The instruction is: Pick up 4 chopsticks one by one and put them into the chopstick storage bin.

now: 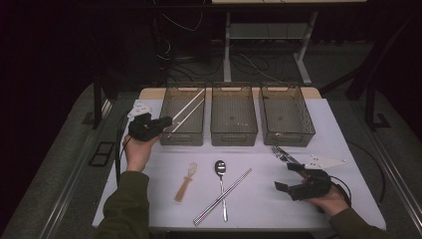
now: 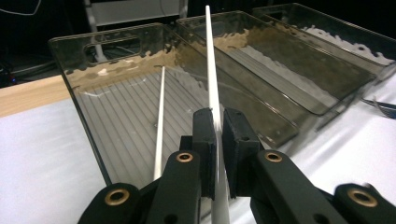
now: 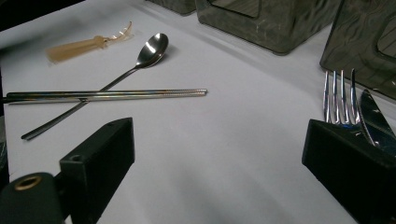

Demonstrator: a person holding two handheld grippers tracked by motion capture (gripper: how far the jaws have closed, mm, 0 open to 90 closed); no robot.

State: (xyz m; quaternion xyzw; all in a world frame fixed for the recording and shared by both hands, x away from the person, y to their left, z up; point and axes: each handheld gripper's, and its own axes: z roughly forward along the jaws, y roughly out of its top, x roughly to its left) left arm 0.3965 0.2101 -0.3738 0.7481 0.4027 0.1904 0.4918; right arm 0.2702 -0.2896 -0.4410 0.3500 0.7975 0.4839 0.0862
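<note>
While the left gripper (image 1: 166,120) hangs at the near left corner of the left bin (image 1: 169,137), its two black jaws are pressed together on a white chopstick (image 2: 212,93), pinching it close to its near end. From that grip the stick slants up and away over the left bin, its far end toward the bin's back right corner. A second white chopstick (image 2: 160,126) already lies inside the left bin, just beside the held one and sloping the same way, with its far end resting toward the back wall.

The middle bin (image 1: 234,135) stands just right of the left bin, and the right bin (image 1: 287,136) beyond that; all three are smoky see-through plastic.

In front of the left bin, on the white table (image 1: 263,199), lie a small tan plastic fork (image 1: 185,181), then a spoon (image 1: 221,184) crossed by a pair of metal chopsticks (image 1: 223,196).

Well to the right of the left bin, the right gripper (image 1: 290,176) rests low over the table with its jaws spread wide and nothing between them. A metal fork (image 3: 339,100) and a knife (image 3: 373,119) lie just beyond its right jaw.
</note>
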